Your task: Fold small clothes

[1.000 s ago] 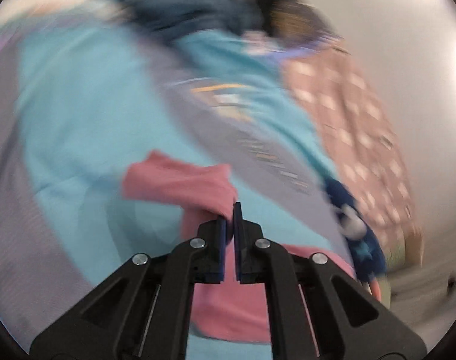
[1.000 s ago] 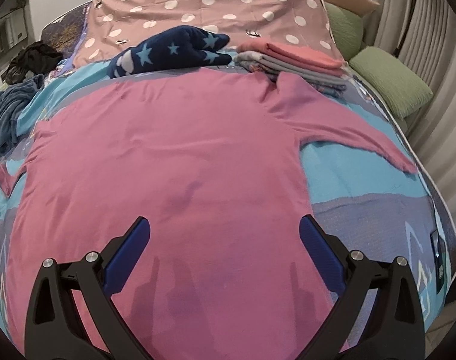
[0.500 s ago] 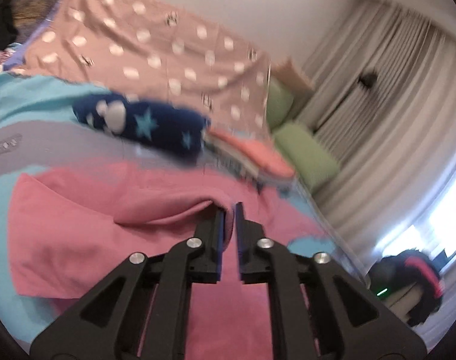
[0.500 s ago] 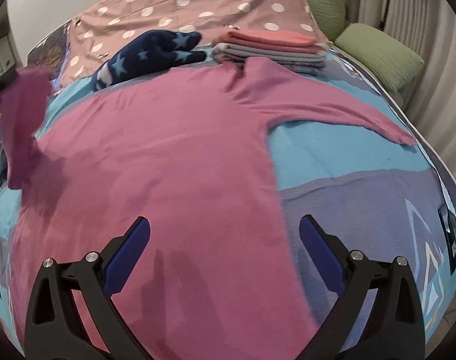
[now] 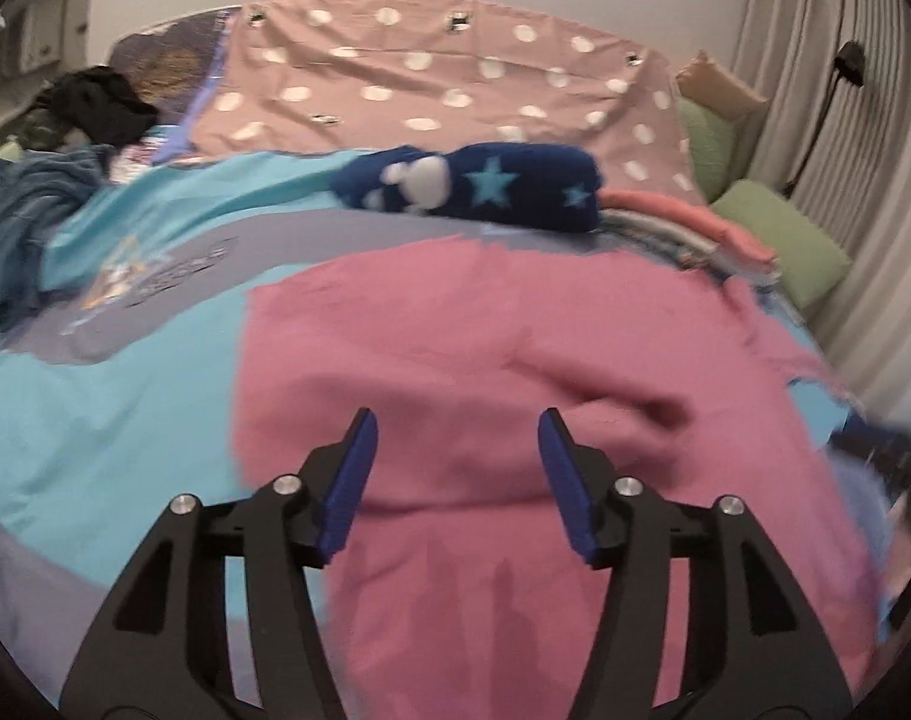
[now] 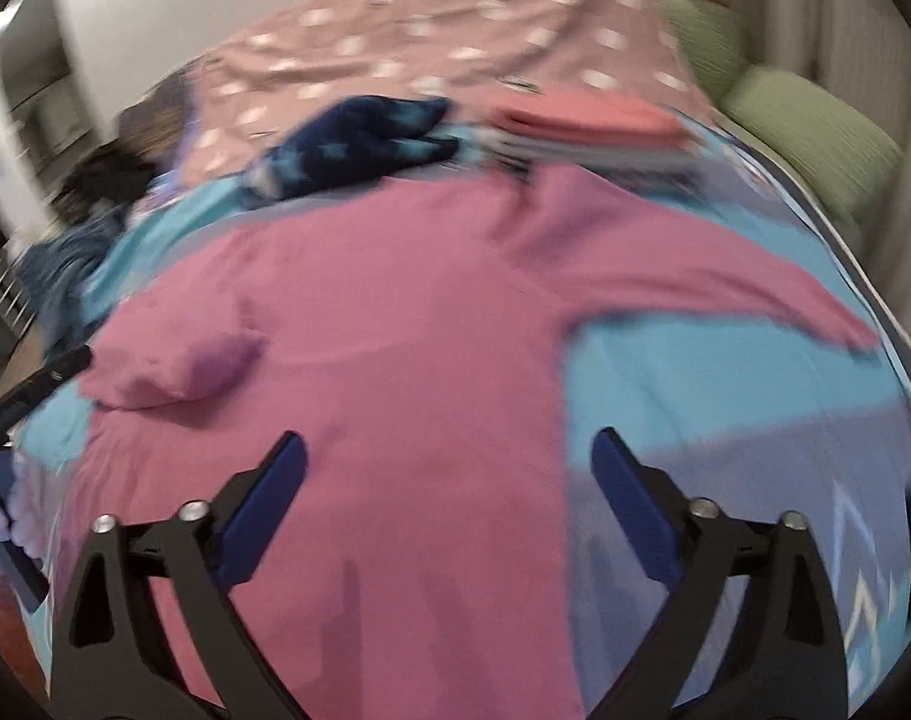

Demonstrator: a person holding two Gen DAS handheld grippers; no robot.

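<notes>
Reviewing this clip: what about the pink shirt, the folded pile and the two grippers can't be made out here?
- Pink shirt: near hem, both views, hidden by the gripper frames and the lower edge.
- Folded pile: right wrist view, motion blur smears the layers; no count possible.
- Right gripper: left wrist view, a dark blur at the right edge.
- Left gripper: right wrist view, cut off by the left edge.

A pink top (image 5: 515,330) lies flat on the bed (image 5: 125,396), one sleeve folded in over its body, the other stretched out.
</notes>
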